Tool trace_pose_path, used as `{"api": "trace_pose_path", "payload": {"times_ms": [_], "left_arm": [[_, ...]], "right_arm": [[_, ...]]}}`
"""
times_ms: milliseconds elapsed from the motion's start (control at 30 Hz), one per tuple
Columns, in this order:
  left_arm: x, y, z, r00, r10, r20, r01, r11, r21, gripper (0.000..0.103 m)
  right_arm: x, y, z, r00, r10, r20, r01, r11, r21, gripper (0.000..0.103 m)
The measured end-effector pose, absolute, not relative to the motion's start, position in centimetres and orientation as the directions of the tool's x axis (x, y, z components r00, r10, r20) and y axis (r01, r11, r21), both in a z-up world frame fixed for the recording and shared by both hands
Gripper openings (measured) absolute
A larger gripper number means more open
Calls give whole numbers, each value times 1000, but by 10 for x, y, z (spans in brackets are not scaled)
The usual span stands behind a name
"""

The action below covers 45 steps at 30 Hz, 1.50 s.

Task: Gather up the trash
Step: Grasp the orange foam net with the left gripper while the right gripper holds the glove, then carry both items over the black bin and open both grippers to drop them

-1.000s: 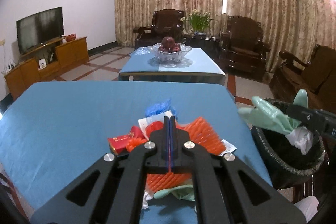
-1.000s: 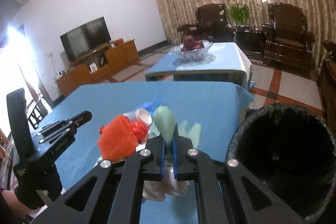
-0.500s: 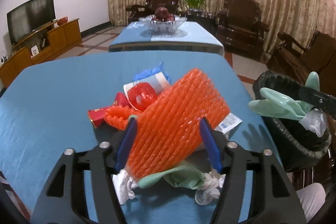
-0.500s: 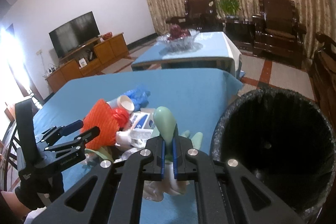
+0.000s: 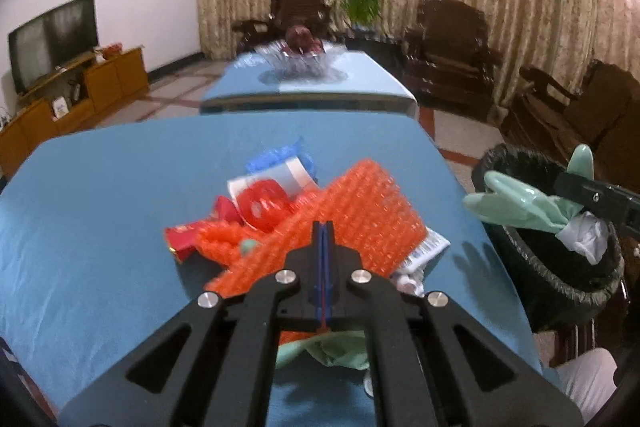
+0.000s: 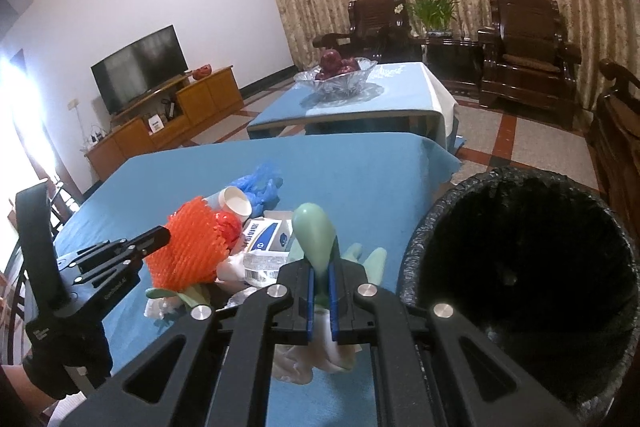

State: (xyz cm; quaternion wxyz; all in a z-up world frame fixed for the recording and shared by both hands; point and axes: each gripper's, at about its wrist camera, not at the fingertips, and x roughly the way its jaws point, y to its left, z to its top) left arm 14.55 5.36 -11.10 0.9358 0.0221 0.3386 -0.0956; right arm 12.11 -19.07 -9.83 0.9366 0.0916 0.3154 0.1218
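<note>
The black-lined round waste bin [image 6: 420,267] stands off the near right corner of the blue-clothed surface [image 6: 360,167], its mouth open and dark. Left of the bin, on the cloth, lies a loose heap. It holds a white paper cup [image 6: 236,201] on its side, a crumpled blue plastic glove [image 6: 260,183] at the heap's far edge, a white-and-blue printed wrapper [image 6: 264,239] on the side nearest the bin, a flat red packet [image 5: 180,239] on the side farthest from it, and some white tissue underneath. Another pale green glove [image 5: 340,347] sprawls at the near edge of the heap, partly under my left gripper [image 5: 322,227].

An orange ribbed foam fruit net [image 5: 360,211] sits on top of the heap – wide, springy-looking and bulging, it hides much of what lies beneath. My left fingers [image 5: 317,251] are closing on its near edge, with only a thin strip of orange showing between the pads. A black-gloved hand [image 6: 68,359] holds that gripper.

My right gripper [image 6: 321,269] hangs just left of the bin's rim, above the near edge of the cloth. Its fingers [image 6: 306,291] are clenched on a pale green rubber glove [image 6: 312,231]. One rounded glove finger stands up between the pads, the others splay behind them, and white crumpled stuff dangles below – from the left wrist view this bundle appears right at the bin's mouth.
</note>
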Motion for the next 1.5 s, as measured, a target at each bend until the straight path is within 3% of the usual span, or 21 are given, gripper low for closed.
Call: {"api": "trace_pose_path", "payload": {"times_ms": [33, 67, 100, 267, 367, 433, 500, 533, 600, 1000, 1233, 1500], "left_arm": [[147, 54, -114, 742, -166, -650, 195, 980, -28, 14], [149, 55, -117, 733, -172, -659, 196, 980, -37, 43], [150, 54, -120, 732, -178, -658, 199, 979, -43, 65], [161, 45, -137, 728, -131, -673, 194, 981, 19, 77], [166, 40, -143, 742, -91, -664, 174, 983, 60, 79], [168, 37, -146, 752, -61, -656, 160, 983, 92, 72], [169, 37, -145, 764, -40, -644, 144, 983, 109, 44], [170, 38, -142, 768, -42, -639, 140, 985, 103, 38], [169, 44, -137, 773, -58, -632, 137, 988, 76, 11], [135, 51, -75, 857, -120, -502, 153, 988, 26, 9], [127, 5, -38, 840, -310, -446, 302, 949, -92, 9], [146, -98, -60, 713, -509, -483, 478, 856, -197, 8]], "right_arm": [[120, -191, -100, 769, 284, -572, -168, 954, 248, 6], [120, -191, -100, 768, 283, -575, -167, 954, 247, 6], [121, -191, -101, 766, 281, -578, -165, 955, 245, 6], [128, -192, -108, 754, 280, -594, -161, 956, 246, 6], [134, -189, -114, 745, 282, -604, -162, 956, 246, 6], [138, -187, -119, 738, 280, -614, -163, 957, 241, 6], [142, -184, -121, 732, 282, -620, -165, 957, 240, 6], [142, -183, -122, 731, 284, -621, -167, 956, 241, 6], [143, -182, -122, 731, 286, -620, -171, 956, 239, 6], [125, -199, -93, 791, 272, -548, -160, 956, 244, 6], [106, -242, -63, 853, 199, -482, -92, 967, 238, 6], [99, -309, -75, 848, 79, -525, 52, 972, 230, 6]]}}
